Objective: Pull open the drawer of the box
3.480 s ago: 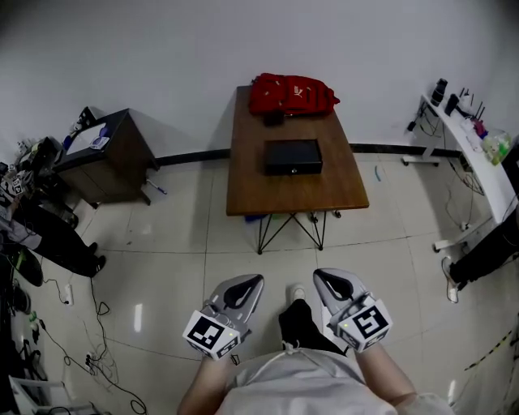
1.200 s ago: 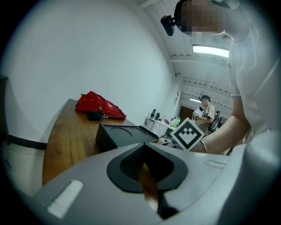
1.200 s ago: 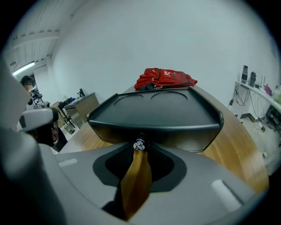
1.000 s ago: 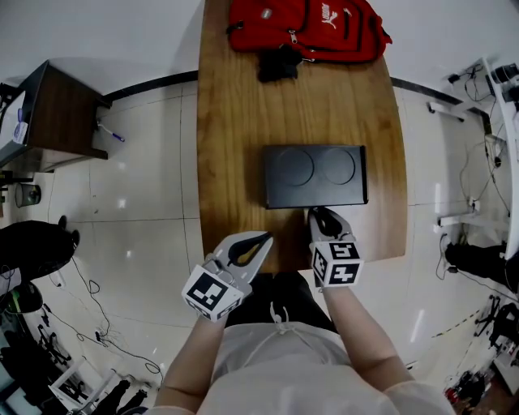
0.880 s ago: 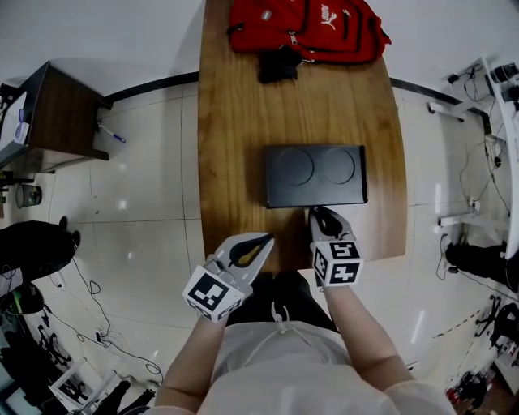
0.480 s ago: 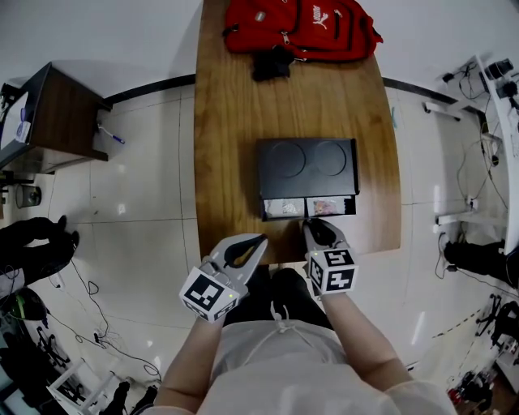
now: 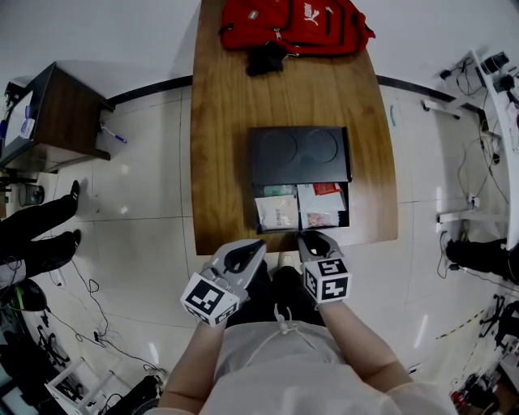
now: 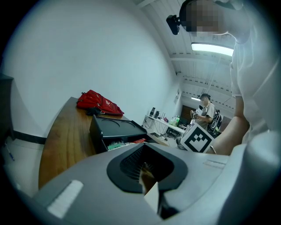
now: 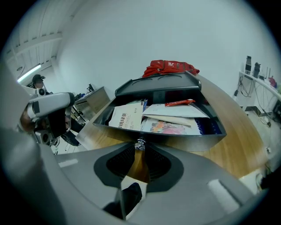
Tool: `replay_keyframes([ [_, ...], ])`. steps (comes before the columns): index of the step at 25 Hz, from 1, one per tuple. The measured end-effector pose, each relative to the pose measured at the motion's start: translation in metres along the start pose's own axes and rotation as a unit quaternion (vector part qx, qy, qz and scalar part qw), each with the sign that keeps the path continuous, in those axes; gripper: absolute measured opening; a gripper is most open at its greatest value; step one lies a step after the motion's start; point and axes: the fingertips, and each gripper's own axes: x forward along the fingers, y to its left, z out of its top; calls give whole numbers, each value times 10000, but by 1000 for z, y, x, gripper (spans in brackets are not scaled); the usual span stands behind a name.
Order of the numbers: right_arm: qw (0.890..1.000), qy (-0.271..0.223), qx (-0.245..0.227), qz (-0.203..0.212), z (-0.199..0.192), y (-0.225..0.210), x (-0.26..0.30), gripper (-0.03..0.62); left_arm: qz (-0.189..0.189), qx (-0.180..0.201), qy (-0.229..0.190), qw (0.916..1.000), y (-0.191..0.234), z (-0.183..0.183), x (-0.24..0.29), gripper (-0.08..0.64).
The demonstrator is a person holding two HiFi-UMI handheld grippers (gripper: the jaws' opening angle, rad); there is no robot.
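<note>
Drawer (image 9: 189,141) open | right tongs (image 7: 312,237) grip its knob (image 9: 140,144) | left tongs (image 7: 258,245) closed, empty | red backpack (image 7: 293,23) behind box (image 7: 298,154)

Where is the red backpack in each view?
Head view: red backpack at the top edge, right of centre.
Left gripper view: backpack left of centre, at mid-height.
Right gripper view: backpack above centre.
Shared landmark: the black box, nearer the camera than the backpack in all three.

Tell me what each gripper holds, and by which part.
The right gripper holds the drawer by its small front knob. The left gripper holds nothing.
</note>
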Motion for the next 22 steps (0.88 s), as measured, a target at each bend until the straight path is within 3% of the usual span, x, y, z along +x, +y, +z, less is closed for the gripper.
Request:
replay_keyframes([
  [8,9997,15,-192,140,-4,2,1,78,-17,2,17,10000,-11,-3,-2,5],
  [12,9997,58,17,223,-6,1,-5,160,13,0,-5,10000,-14,-2,-3,5],
  [14,9994,-46,112,321,0,2,-20,157,17,59,-62,10000,-17,4,-4,5],
  [16,9985,-431,29,340,20,2,-43,136,37,160,-156,9997,-21,15,-5,5],
  [18,9919,-1186,-364,270,53,1,-75,120,74,278,-319,9991,-25,31,-7,5],
  [22,9561,-2505,-1522,12,115,3,-138,25,213,573,-900,9941,-46,78,-15,5],
])
